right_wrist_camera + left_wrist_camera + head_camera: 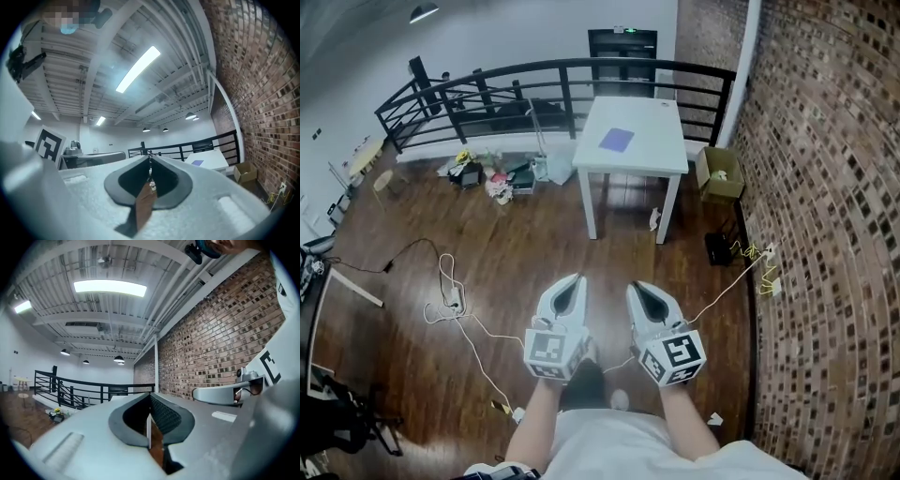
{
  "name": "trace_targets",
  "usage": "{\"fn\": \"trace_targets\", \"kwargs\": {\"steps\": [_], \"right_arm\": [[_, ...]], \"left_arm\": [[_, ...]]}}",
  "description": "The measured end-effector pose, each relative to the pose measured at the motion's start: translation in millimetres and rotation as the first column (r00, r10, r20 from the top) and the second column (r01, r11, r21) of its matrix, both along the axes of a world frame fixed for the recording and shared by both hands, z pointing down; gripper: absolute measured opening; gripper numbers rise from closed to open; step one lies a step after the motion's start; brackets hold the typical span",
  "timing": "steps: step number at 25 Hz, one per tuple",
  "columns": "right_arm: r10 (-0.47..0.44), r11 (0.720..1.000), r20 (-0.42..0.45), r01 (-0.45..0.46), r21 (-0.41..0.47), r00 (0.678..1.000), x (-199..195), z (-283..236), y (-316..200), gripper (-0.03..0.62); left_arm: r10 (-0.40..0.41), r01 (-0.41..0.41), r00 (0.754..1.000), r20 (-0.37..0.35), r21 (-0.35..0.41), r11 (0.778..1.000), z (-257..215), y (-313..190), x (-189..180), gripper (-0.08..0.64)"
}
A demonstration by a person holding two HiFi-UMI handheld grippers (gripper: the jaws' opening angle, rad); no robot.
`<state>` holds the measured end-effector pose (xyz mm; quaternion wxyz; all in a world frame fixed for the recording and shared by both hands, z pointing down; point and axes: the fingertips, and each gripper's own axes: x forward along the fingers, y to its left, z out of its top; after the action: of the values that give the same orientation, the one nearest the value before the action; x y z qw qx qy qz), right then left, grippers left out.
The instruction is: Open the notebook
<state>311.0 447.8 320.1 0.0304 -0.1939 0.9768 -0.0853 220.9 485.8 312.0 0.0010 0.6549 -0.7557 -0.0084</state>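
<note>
A purple notebook (pixel 616 140) lies closed on a white table (pixel 661 155) far ahead, across the wooden floor. In the right gripper view the notebook (pixel 198 163) is a small purple patch on the table (pixel 213 159). My left gripper (pixel 576 279) and right gripper (pixel 636 287) are held side by side in front of the person's body, well short of the table. Both point level toward it. The left gripper (pixel 151 395) has its jaws together with nothing between them. The right gripper (pixel 150 157) also has its tips meeting and holds nothing.
A black railing (pixel 487 89) runs behind the table. Clutter (pixel 497 176) lies on the floor left of the table, and white cables (pixel 455 300) trail across the boards. A cardboard box (pixel 719 173) stands by the brick wall (pixel 825 234) on the right.
</note>
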Motion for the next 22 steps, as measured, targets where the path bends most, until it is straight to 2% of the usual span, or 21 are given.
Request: {"fn": "trace_targets", "kwargs": {"steps": [7, 14, 17, 22], "right_arm": [[0.025, 1.0, -0.038, -0.025, 0.013, 0.999, -61.8, 16.0, -77.9, 0.0], [0.063, 0.996, -0.057, -0.059, 0.072, 0.996, -162.6, -4.4, -191.2, 0.0], [0.08, 0.993, -0.068, -0.074, 0.09, 0.994, -208.7, -5.8, -226.8, 0.0], [0.09, 0.994, -0.107, -0.083, 0.07, 0.99, -256.3, 11.8, -273.3, 0.0]], "left_arm": [[0.033, -0.033, 0.999, -0.038, 0.009, 0.999, 20.7, -88.5, -66.8, 0.014], [0.058, -0.058, 0.998, 0.002, 0.013, 0.998, 11.9, -198.8, -169.7, 0.014], [0.074, -0.074, 0.997, -0.012, 0.018, 0.997, 13.1, -232.3, -215.9, 0.014], [0.086, -0.086, 0.996, -0.03, 0.007, 0.996, 26.2, -286.3, -267.9, 0.014]]}}
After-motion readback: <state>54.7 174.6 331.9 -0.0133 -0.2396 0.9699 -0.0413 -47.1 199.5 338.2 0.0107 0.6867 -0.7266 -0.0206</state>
